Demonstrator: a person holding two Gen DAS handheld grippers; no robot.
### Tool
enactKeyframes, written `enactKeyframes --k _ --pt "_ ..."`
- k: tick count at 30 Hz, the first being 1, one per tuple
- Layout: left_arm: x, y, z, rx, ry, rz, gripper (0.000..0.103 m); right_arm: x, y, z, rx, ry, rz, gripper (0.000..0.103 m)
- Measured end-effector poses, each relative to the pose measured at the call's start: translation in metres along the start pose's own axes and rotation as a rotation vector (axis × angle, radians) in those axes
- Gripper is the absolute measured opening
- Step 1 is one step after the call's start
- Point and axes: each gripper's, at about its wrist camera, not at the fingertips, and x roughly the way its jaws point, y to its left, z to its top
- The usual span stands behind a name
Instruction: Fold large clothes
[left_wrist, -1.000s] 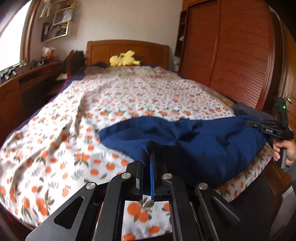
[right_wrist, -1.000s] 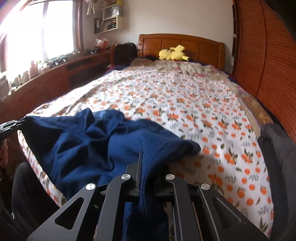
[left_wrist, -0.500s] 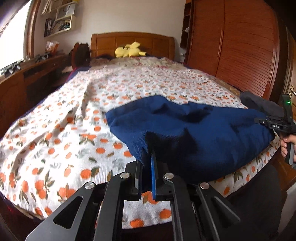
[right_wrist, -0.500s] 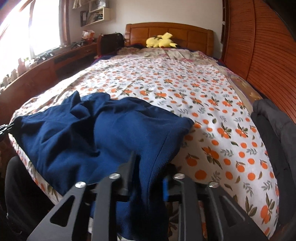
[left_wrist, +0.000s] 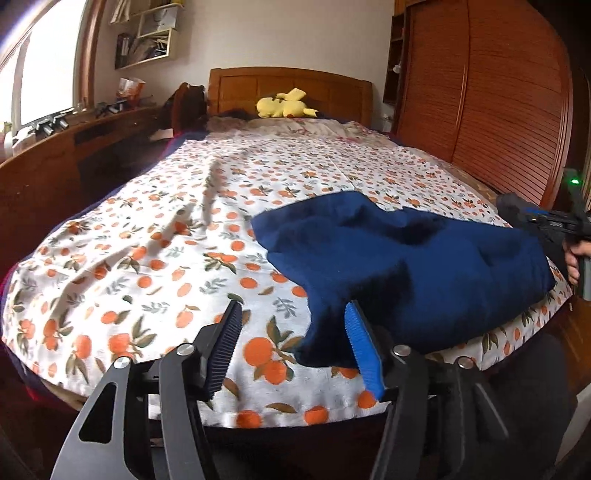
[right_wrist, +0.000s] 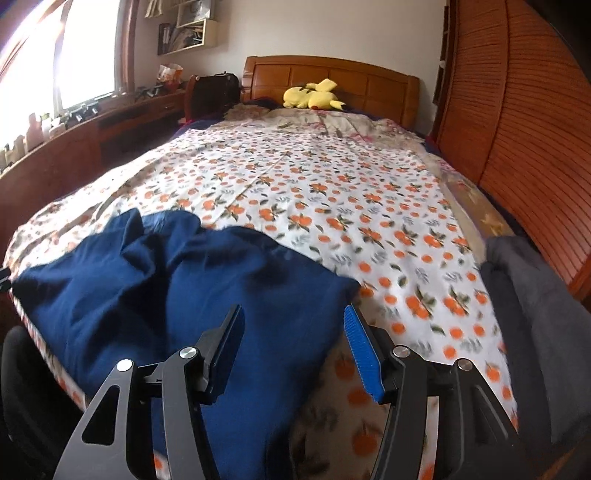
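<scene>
Both tools (left_wrist: 293, 325) (right_wrist: 293, 328) agape; navy garment (left_wrist: 424, 266) overhanging bed (left_wrist: 147, 258) foot edge

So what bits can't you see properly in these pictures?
- Blue garment: right wrist view, its near end drops below the bed edge behind the right gripper.
- Grey clothing: cut off by the right edge.
- Shelf items: left wrist view, too small.
</scene>
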Motion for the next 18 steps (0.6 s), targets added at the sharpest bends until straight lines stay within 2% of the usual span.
enactKeyframes --k 5,9,15,18 --pt "-0.007 -0.006 0.02 0.033 -0.038 0.01 0.072 0.063 -0.009 0.035 0.012 0.062 -0.021 0.054" --pt "-0.003 -0.024 0.045 0.061 -0.071 -0.015 0.074 0.106 -0.027 0.048 0.062 0.134 -0.035 0.054" --pt "0.018 -0.062 0.084 0.122 -0.119 -0.076 0.078 0.143 -0.053 0.035 0.124 0.219 -0.035 0.054" --pt "0.04 -0.083 0.101 0.144 -0.132 -0.123 0.079 0.157 -0.067 0.025 0.178 0.259 0.002 0.054"
